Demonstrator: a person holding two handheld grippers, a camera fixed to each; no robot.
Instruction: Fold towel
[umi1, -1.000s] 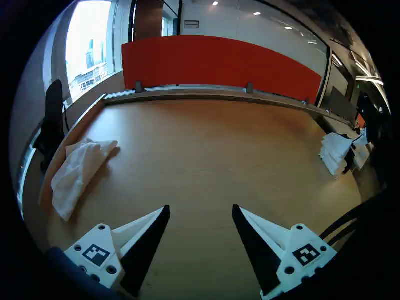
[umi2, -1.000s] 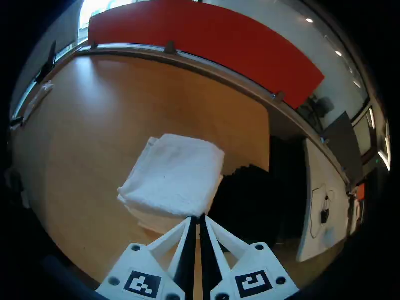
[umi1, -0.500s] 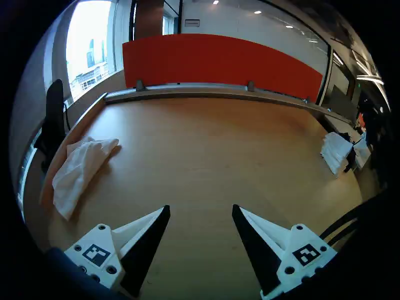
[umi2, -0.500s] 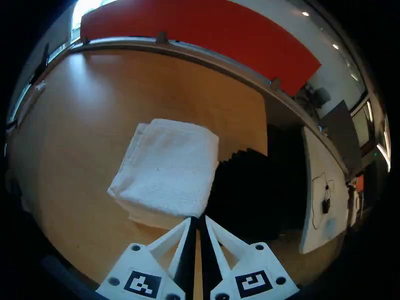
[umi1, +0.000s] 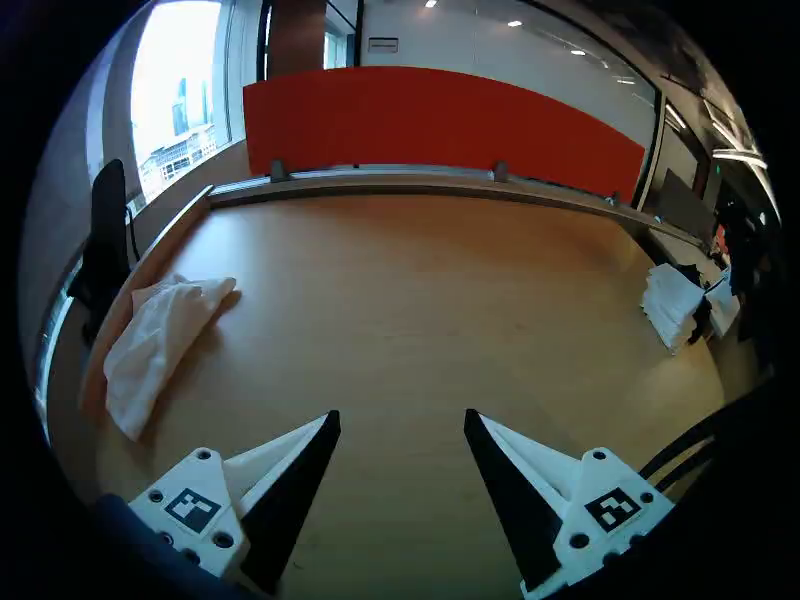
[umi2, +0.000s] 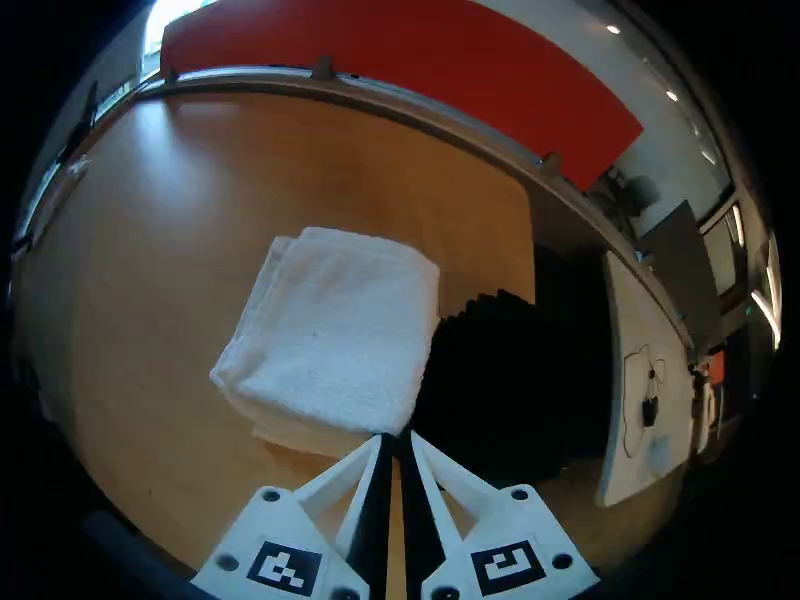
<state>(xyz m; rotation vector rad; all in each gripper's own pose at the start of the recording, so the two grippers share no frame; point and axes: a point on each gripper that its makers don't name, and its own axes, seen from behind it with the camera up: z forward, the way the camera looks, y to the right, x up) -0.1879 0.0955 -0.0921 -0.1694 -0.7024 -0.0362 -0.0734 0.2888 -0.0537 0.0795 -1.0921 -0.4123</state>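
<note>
A crumpled white towel (umi1: 160, 335) lies at the left edge of the wooden table (umi1: 420, 290) in the left gripper view. My left gripper (umi1: 400, 420) hovers open over bare wood, well to the right of it, with nothing between its fingers. A stack of folded white towels (umi1: 670, 305) sits at the table's far right edge. In the right gripper view the same folded stack (umi2: 335, 335) lies just ahead of my right gripper (umi2: 395, 440). That gripper is shut, its tips at the stack's near edge, with only a thin strip of wood showing between the fingers.
A red divider panel (umi1: 440, 120) on a metal rail runs along the table's far side. A black chair (umi1: 105, 240) stands past the left edge. Right of the stack the table ends at a dark gap (umi2: 510, 380), with another desk (umi2: 645, 390) beyond.
The right gripper view has shifted a little, so the folded stack sits slightly further left and higher. The left gripper and the crumpled towel have stayed put.
</note>
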